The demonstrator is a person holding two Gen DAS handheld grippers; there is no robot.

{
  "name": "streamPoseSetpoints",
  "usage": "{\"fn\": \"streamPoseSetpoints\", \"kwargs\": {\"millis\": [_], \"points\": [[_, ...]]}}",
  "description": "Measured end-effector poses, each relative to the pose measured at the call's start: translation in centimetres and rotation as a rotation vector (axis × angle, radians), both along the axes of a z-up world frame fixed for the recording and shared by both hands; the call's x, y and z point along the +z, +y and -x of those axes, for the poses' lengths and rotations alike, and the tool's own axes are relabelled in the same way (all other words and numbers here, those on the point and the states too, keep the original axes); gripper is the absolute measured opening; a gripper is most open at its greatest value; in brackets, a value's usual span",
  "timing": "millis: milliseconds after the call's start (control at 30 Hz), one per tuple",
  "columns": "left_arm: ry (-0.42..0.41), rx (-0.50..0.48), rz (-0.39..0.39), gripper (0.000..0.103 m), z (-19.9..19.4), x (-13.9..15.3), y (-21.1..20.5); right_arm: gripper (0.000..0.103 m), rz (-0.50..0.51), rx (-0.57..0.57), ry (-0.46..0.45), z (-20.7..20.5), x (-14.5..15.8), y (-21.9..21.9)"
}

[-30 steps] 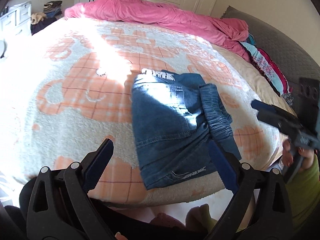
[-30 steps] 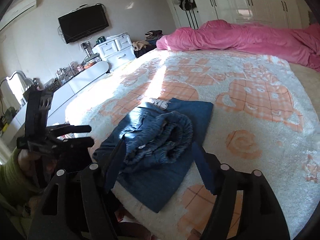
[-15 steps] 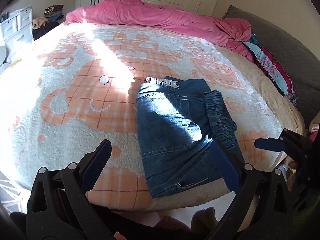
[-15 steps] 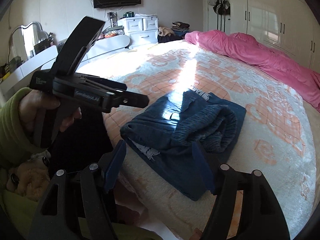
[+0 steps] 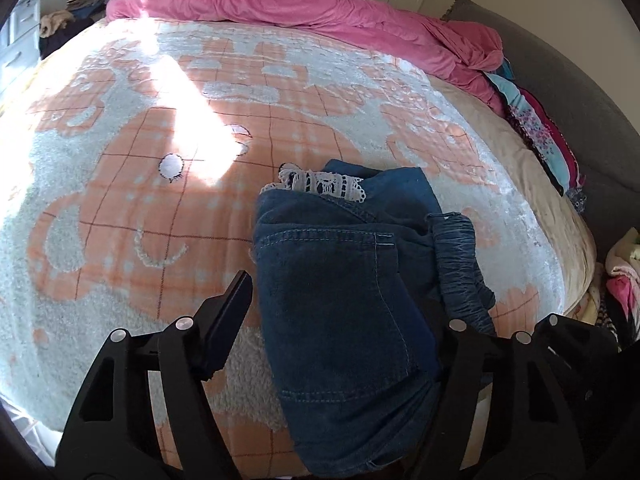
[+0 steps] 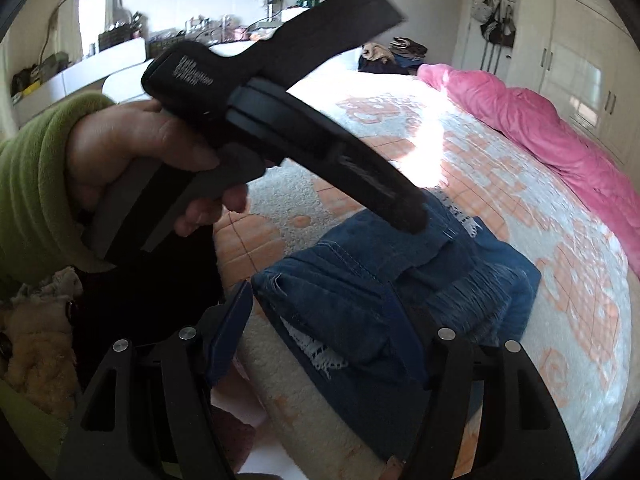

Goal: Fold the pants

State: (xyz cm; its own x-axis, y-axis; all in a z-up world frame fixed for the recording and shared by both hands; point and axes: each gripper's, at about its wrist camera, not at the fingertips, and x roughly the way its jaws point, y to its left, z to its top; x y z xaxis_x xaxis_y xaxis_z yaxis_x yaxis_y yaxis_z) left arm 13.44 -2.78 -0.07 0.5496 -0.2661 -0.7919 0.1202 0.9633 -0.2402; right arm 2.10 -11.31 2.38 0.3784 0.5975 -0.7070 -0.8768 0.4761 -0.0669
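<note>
The denim pants lie folded into a compact bundle at the near edge of the bed, at 6 o'clock in both wrist views, lace hem peeking out at the far side and the gathered waistband along the 3 o'clock flank.

A second ago my left tongs stood back with the jaws spread wide; now they have come in over the bundle, and the jaws are closing with the denim between them. I cannot see the pads pressing yet. My right tongs have rolled and swung in too: they straddle the near corner of the bundle, jaws partly open and gripping nothing that I can make out. In the right view my left hand, in a green sleeve, carries its tool across from 9 o'clock.

I judge the fold nearly complete, and this looks like a pinch for a last tuck or a lift.

Farther off, the pink duvet is heaped at 12 o'clock. No containers are in play; the white dresser at 10 o'clock bears small clutter too far away to name.
</note>
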Motion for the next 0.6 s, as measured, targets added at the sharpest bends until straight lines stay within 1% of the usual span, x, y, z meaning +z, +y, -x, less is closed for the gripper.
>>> {"fn": "streamPoseSetpoints", "kwargs": {"millis": [33,67,133,167,233,267,333,433,500,533,600], "points": [[0.008,-0.001,-0.001,0.063,-0.4,-0.4,-0.1,0.057,0.025,-0.002,-0.003,-0.2,-0.4,0.5],[0.017,-0.001,-0.001,0.063,-0.8,-0.7,-0.2,0.031,0.057,0.002,-0.003,-0.5,-1.0,1.0],[0.044,0.001,-0.010,0.063,-1.5,-1.9,-0.3,0.012,0.064,0.058,0.047,-0.6,-1.9,1.3],[0.055,0.005,-0.011,0.063,-1.7,-2.3,-0.3,0.008,0.072,0.082,0.048,-0.1,-2.1,1.2],[0.056,0.004,-0.011,0.063,-1.8,-2.9,-0.4,0.007,0.080,0.112,0.061,0.7,-2.1,0.4],[0.048,0.004,-0.013,0.063,-1.7,-3.0,-0.4,0.007,0.073,0.107,0.070,0.8,-2.2,-0.1],[0.036,0.006,-0.010,0.065,-1.5,-3.1,-0.4,0.007,0.071,0.073,0.094,0.5,-2.8,-1.0],[0.030,0.026,0.008,0.066,-1.2,-3.2,-0.3,0.007,0.021,0.029,0.146,-0.2,-3.7,-1.4],[0.015,0.031,0.001,0.066,-0.5,-2.7,-0.3,0.011,0.002,0.020,0.154,-0.2,-3.6,-1.5],[0.008,0.030,-0.003,0.066,-0.3,-2.5,-0.4,0.016,-0.013,0.019,0.167,-0.2,-3.4,-1.8],[-0.009,0.031,-0.014,0.068,0.3,-1.9,-0.4,0.021,-0.041,0.005,0.168,0.0,-2.7,-2.4]]}}
